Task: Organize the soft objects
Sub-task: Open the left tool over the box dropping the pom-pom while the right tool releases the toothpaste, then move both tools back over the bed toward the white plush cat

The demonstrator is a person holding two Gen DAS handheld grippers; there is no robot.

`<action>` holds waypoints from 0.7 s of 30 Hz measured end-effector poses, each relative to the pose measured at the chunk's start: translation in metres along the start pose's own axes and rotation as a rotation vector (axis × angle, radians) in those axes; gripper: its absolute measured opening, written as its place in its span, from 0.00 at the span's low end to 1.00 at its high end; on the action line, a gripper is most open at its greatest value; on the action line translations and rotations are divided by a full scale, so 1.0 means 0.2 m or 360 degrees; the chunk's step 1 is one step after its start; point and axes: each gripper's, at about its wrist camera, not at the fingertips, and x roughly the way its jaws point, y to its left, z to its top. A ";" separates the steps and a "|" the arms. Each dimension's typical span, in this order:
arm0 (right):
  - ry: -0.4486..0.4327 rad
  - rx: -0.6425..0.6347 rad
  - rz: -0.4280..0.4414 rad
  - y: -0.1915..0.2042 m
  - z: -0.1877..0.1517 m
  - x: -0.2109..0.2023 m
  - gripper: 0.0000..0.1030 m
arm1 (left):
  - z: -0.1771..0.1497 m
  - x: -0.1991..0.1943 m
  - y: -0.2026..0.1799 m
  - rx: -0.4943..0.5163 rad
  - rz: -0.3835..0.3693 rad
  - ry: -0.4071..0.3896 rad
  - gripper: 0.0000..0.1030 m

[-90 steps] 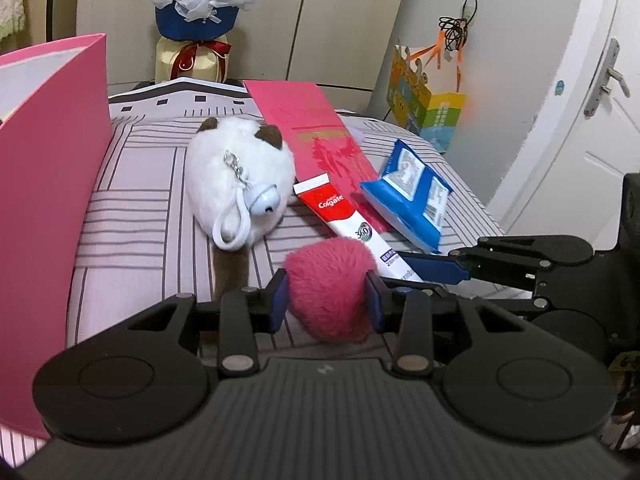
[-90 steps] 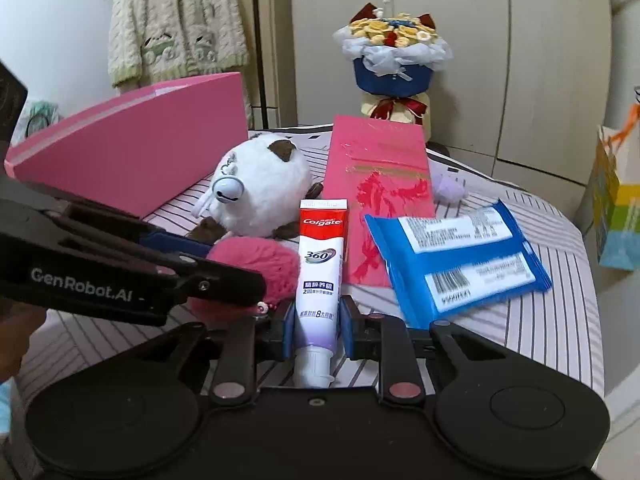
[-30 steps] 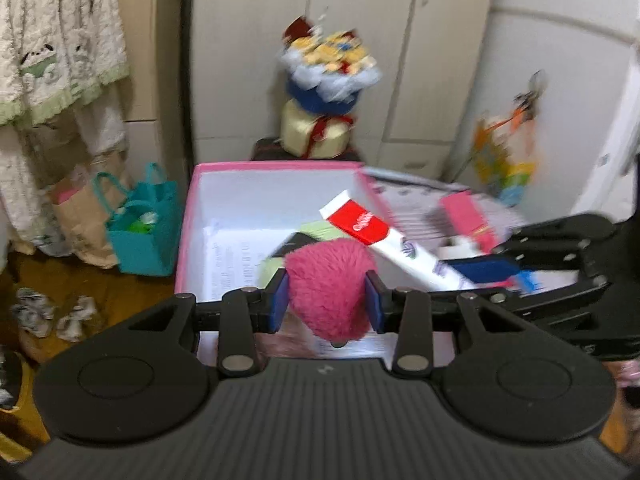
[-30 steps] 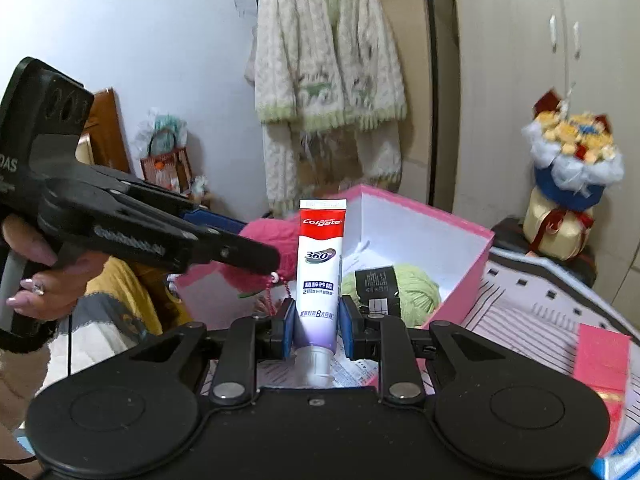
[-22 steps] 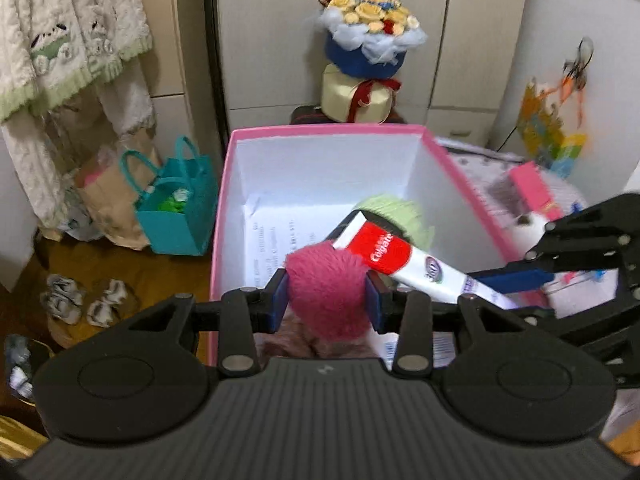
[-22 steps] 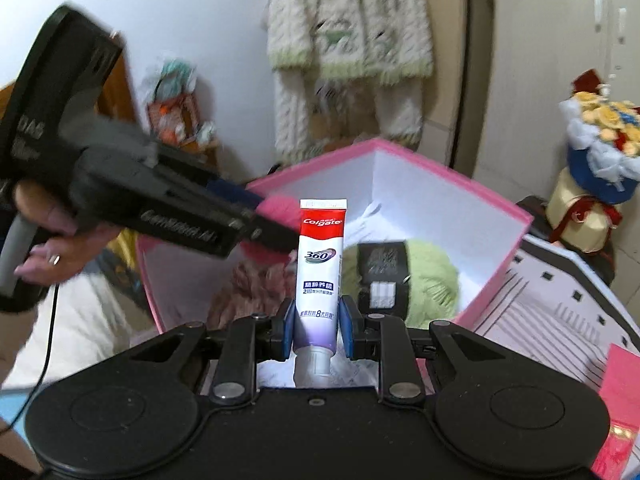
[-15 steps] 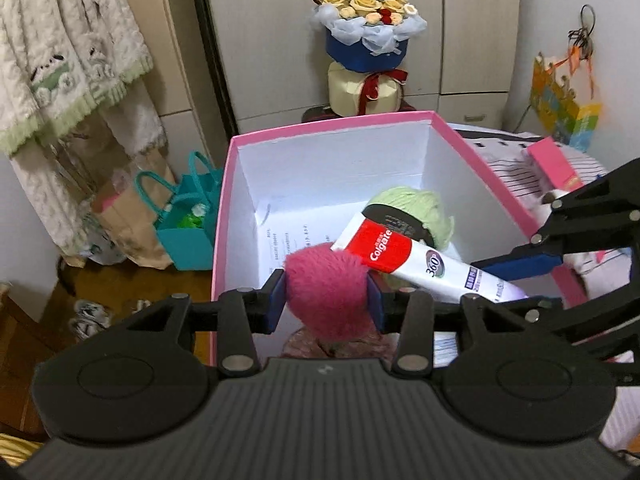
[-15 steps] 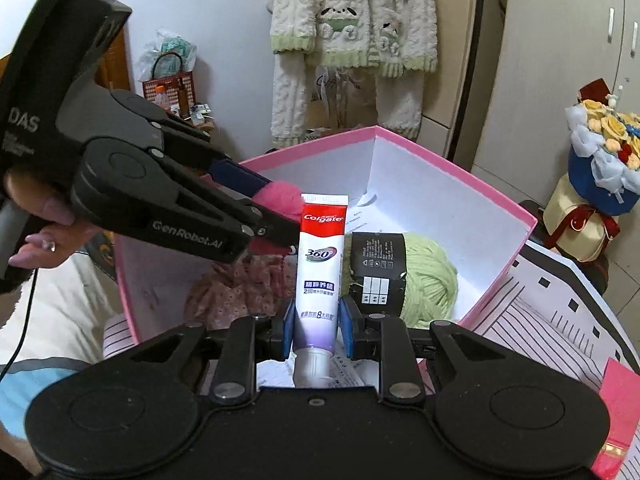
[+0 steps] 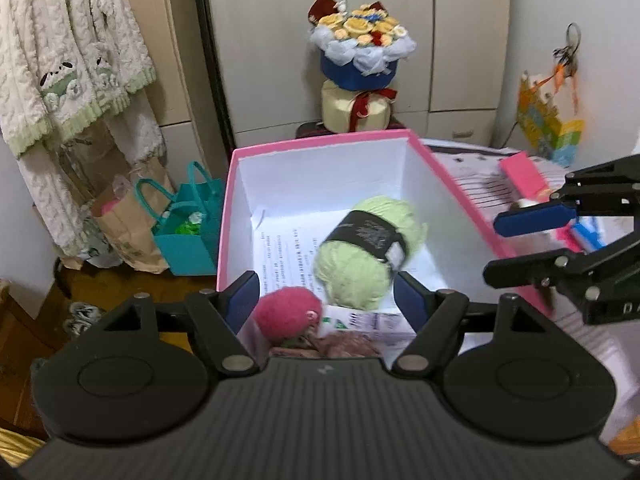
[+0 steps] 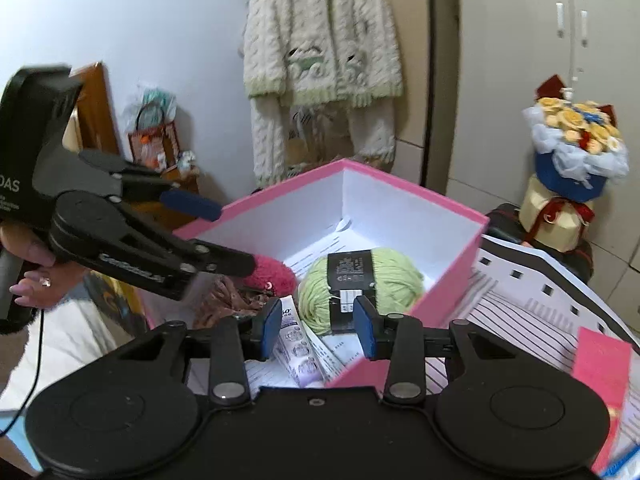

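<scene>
Both drops look made, so the coming move is likely a withdrawal up and out of the pink box [image 9: 320,146]. The left hand-held gripper [image 9: 326,294], whose jaws have just been opening, stands apart with the pink pompom [image 9: 286,312] loose below it, on the box floor beside the green yarn ball [image 9: 360,256]. The right hand-held gripper [image 10: 316,326], also just opened, hangs over the box's near corner, the toothpaste tube [image 10: 296,344] lying under it, long axis running toward the yarn.
</scene>
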 end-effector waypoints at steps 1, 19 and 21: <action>-0.0001 0.0010 -0.0020 0.00 -0.01 -0.04 0.49 | 0.00 -0.04 -0.01 0.0000 -0.0017 -0.0011 0.72; 0.0030 0.0013 -0.0224 0.11 -0.23 -0.72 0.87 | -0.06 -0.48 -0.39 0.0245 -0.0334 -0.0073 0.85; 0.0029 -0.0001 -0.0253 0.11 -0.26 -0.75 0.88 | -0.08 -0.49 -0.44 0.0285 -0.0362 -0.0064 0.87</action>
